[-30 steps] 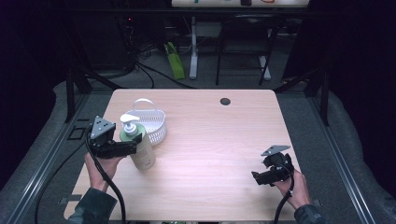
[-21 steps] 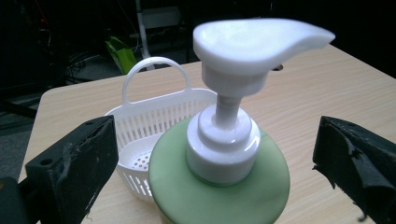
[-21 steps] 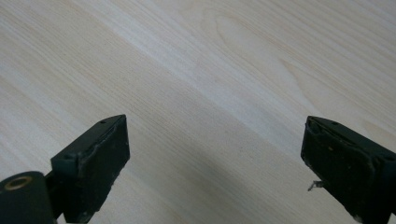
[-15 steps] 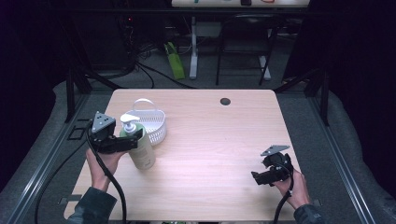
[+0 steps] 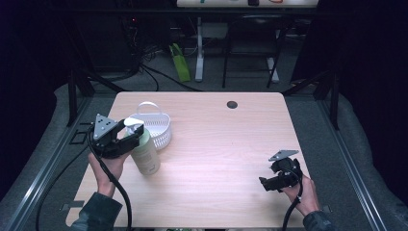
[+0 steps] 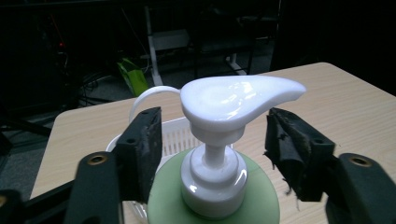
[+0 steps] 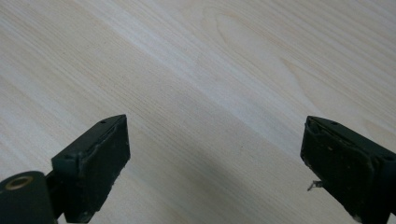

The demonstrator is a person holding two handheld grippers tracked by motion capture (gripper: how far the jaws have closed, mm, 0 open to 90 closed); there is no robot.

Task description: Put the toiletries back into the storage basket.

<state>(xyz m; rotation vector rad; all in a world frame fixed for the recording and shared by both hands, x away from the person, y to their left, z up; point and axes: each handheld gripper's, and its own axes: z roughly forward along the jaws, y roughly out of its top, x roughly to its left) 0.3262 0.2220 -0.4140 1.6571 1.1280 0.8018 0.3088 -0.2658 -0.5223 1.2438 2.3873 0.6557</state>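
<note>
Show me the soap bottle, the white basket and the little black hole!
soap bottle (image 5: 146, 155), high view, green body.
white basket (image 5: 161, 131), high view, front wall.
black hole (image 5: 232, 104), high view, its middle.

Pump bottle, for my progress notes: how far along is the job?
Done: the left gripper sits at the upright pump bottle, jaws either side of the pump neck. In hand: those jaws have just been closing, but gaps show at both pads, so no grip yet. Left: clamp and lift it, probably toward the white basket behind. The right gripper waits open over the table.
</note>
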